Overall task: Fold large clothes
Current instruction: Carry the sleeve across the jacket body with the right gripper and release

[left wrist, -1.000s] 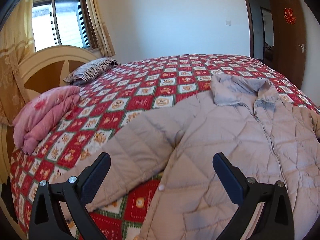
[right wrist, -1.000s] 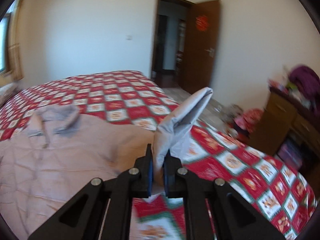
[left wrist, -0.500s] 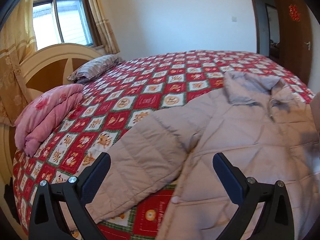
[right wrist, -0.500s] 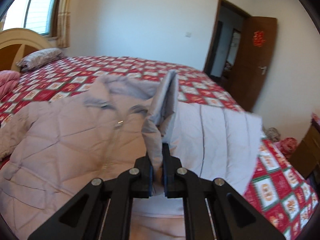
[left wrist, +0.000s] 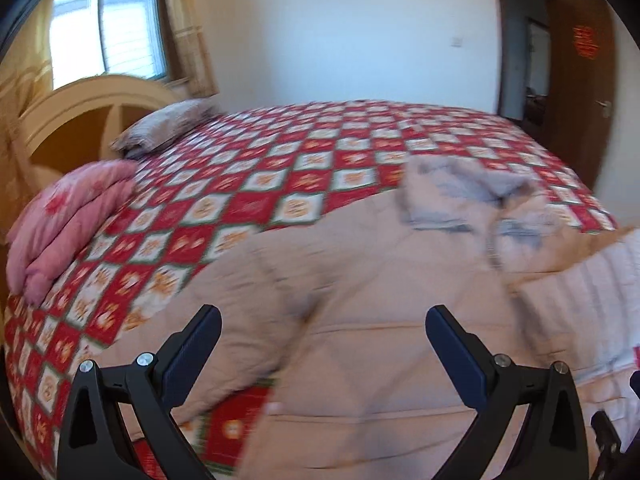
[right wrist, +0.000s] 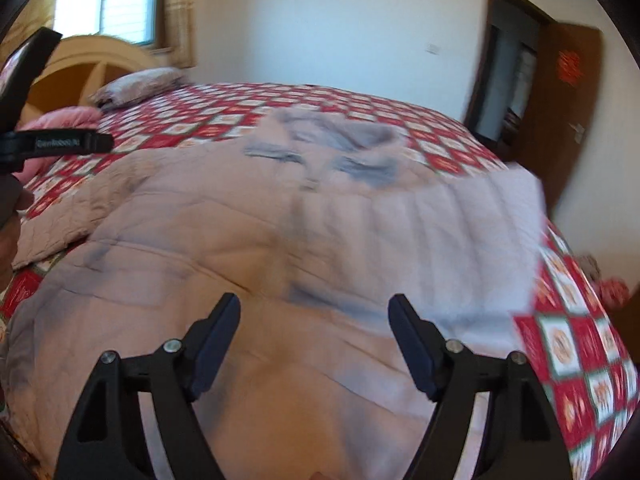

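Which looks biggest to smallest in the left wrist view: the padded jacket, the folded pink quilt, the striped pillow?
1. Padded jacket, by far the largest; it also lies nearest the camera.
2. Folded pink quilt.
3. Striped pillow, smallest, but farthest away, so its true size against the quilt is unsure.

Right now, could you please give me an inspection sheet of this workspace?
Surface: bed with a red checked cover.
Job's things: quilted jacket lies front up, collar far; one sleeve lies folded across its front, the other sleeve lies spread on the cover.
Clutter: pink quilt and pillow by the headboard.
Grippers: left gripper open, empty; right gripper jaws have just been opening, nothing between them.
Cables: nothing seen.
Surroundings: window, open door.
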`<action>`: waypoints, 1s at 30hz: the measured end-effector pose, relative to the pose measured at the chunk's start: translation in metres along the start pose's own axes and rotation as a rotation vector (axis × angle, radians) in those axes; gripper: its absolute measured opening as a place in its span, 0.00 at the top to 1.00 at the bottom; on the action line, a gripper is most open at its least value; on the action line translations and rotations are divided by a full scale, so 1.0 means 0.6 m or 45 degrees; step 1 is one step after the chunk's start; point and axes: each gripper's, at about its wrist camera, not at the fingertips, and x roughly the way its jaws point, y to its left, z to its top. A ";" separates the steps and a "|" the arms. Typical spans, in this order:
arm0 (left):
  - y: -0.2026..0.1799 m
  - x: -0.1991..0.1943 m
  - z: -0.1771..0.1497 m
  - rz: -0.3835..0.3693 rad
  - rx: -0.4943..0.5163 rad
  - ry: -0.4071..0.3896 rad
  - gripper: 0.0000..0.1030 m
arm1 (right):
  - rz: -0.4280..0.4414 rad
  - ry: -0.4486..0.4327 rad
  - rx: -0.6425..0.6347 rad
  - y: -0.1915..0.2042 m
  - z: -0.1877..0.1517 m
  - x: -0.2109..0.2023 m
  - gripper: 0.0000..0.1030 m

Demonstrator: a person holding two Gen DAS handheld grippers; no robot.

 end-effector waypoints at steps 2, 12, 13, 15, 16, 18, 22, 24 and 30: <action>-0.054 -0.008 0.010 -0.101 0.023 0.016 0.01 | -0.111 0.005 0.115 -0.053 -0.014 -0.007 0.24; -0.307 0.077 -0.024 -0.425 0.200 0.271 0.01 | -0.338 0.071 0.291 -0.162 -0.091 0.002 0.23; -0.318 0.089 -0.032 -0.429 0.204 0.301 0.08 | -0.336 0.076 0.287 -0.161 -0.098 0.007 0.23; -0.331 0.104 -0.045 -0.504 0.200 0.349 0.47 | -0.327 0.081 0.288 -0.162 -0.112 0.011 0.23; -0.330 0.104 -0.048 -0.558 0.187 0.366 0.66 | -0.322 0.080 0.290 -0.162 -0.119 0.013 0.23; -0.318 0.088 -0.043 -0.583 0.178 0.323 0.76 | -0.324 0.070 0.289 -0.163 -0.128 0.008 0.23; -0.277 0.031 -0.019 -0.521 0.238 0.164 0.79 | -0.322 0.061 0.300 -0.168 -0.135 0.008 0.20; -0.249 0.013 -0.009 -0.475 0.247 0.099 0.79 | -0.325 0.061 0.301 -0.168 -0.136 0.009 0.20; -0.188 0.018 -0.016 -0.234 0.313 0.024 0.75 | -0.358 0.066 0.269 -0.159 -0.140 0.016 0.18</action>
